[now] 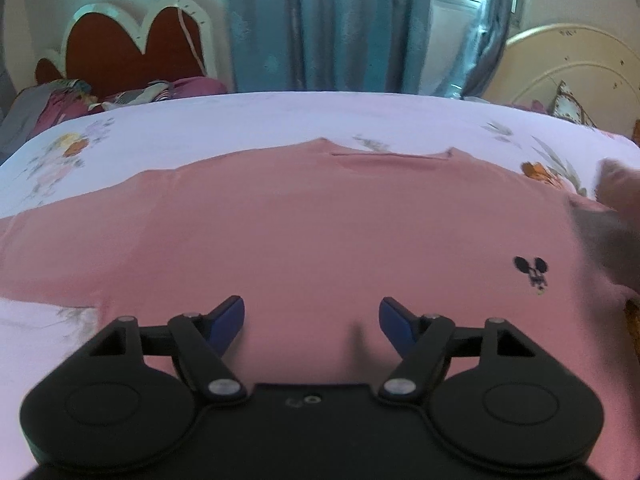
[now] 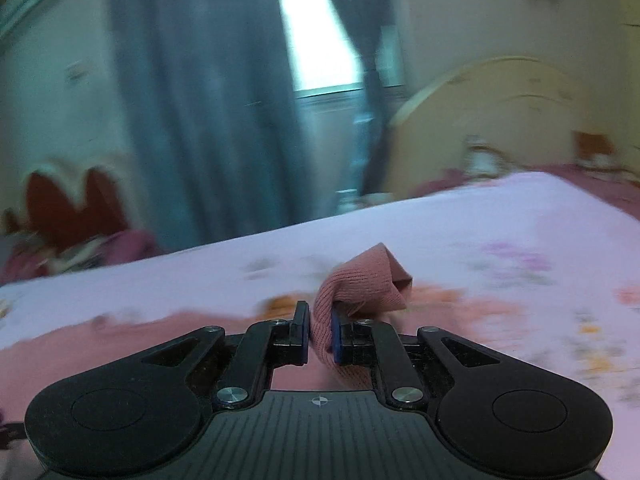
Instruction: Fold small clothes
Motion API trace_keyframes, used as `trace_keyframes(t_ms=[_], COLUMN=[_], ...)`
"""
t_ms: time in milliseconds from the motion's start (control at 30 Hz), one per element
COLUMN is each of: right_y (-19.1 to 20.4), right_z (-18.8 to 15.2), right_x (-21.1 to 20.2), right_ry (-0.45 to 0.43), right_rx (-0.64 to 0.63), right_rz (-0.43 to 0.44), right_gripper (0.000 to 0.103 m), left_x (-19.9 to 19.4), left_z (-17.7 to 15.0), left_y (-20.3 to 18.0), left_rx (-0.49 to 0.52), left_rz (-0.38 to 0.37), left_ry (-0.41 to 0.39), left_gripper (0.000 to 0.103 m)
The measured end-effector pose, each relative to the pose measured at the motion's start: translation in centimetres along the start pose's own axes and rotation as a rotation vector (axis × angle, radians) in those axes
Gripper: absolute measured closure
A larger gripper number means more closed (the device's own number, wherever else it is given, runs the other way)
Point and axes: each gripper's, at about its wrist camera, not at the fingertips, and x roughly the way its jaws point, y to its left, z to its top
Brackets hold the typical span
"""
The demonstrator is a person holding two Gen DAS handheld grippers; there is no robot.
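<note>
one pink top (image 1: 304, 232) lies flat on the bed (image 1: 248, 120), neckline far. right gripper (image 2: 320, 336) pinches its right sleeve cuff (image 2: 360, 284), lifted; left gripper (image 1: 312, 316) hovers released, empty, over the near hem.

The T-shirt (image 1: 320, 232) ahead of the black left gripper (image 1: 312, 316) with blue fingers (image 1: 232, 314) is dusty pink, with a small black cartoon mouse print (image 1: 531, 270) to their right. The bed sheet (image 1: 240, 120) beyond is pale lilac, scattered with orange and grey flowers. The curtains (image 1: 320, 24) are teal.
</note>
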Motion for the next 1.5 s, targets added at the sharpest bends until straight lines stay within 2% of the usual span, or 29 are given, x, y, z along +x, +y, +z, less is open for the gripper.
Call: trace_keyframes(t_ms=[200, 367, 467, 567, 600, 733, 800, 833, 867, 933, 1000, 1033, 1100, 1133, 1167, 1200, 1300, 1500], right_y=[9.9, 14.1, 14.1, 12.3, 11.4, 7.1, 4.9, 3.9, 2.7, 1.2, -0.3, -1.0, -2.2, -2.6, -2.9, -3.2, -3.5, -3.1], right_z=[-4.2, -7.2, -7.4, -6.5, -6.2, -6.6, -7.1, -7.4, -7.8, -8.1, -8.8, -9.0, -9.5, -9.8, -10.0, -10.3, -10.6, -10.9], right_x=[4.4, 6.7, 7.2, 5.9, 5.2, 2.7, 1.7, 0.7, -0.2, -1.7, -2.5, -2.7, -3.0, -3.0, -3.1, -3.3, -3.2, -1.1], right_ry=[0.123, 0.230, 0.257, 0.227, 0.213, 0.193, 0.192, 0.187, 0.170, 0.147, 0.152, 0.156, 0.169, 0.172, 0.175, 0.178, 0.190, 0.224], right_rx=[-0.029, -0.074, -0.099, -0.071, -0.076, -0.077, -0.071, -0.068, -0.063, -0.065, -0.064, -0.055, -0.030, -0.020, -0.013, -0.006, 0.000, -0.022], right_rz=[0.144, 0.216, 0.199, 0.190, 0.164, 0.048, -0.007, -0.039, -0.075, -0.106, -0.150, -0.159, -0.170, -0.174, -0.179, -0.184, -0.183, -0.190], right_gripper=[0.093, 0.092, 0.092, 0.092, 0.092, 0.091, 0.080, 0.051, 0.026, 0.026, 0.026, 0.026, 0.026, 0.026, 0.026, 0.026, 0.026, 0.026], left_x=[0.0, 0.5, 0.8, 1.5, 1.9, 3.6, 4.7, 5.4, 6.0, 6.9, 7.9, 8.0, 8.4, 8.6, 9.1, 9.3, 8.6, 4.3], left_z=[0.0, 0.3, 0.4, 0.9, 1.2, 1.9, 2.0, 2.0, 1.9, 1.4, 1.3, 1.2, 1.2, 1.2, 1.3, 1.2, 1.7, 5.7], left_y=[3.4, 4.7, 4.3, 2.9, 2.1, -1.5, -3.2, -4.2, -5.1, -6.8, -7.9, -8.3, -8.7, -8.9, -8.9, -9.1, -9.9, -8.4], left_rx=[-0.017, -0.038, -0.040, -0.060, -0.069, -0.074, -0.081, -0.083, -0.079, -0.066, -0.064, -0.071, -0.088, -0.100, -0.110, -0.113, -0.081, -0.146], left_rz=[0.034, 0.013, -0.049, -0.167, -0.210, -0.308, -0.360, -0.383, -0.386, -0.391, -0.398, -0.396, -0.411, -0.427, -0.444, -0.455, -0.452, -0.545], left_ry=[-0.015, -0.006, -0.005, 0.028, 0.043, 0.068, 0.099, 0.111, 0.121, 0.131, 0.148, 0.132, 0.119, 0.119, 0.125, 0.124, 0.084, -0.057], left_gripper=[0.030, 0.029, 0.024, 0.023, 0.023, 0.021, 0.022, 0.022, 0.024, 0.030, 0.045, 0.048, 0.070, 0.077, 0.089, 0.095, 0.097, 0.097])
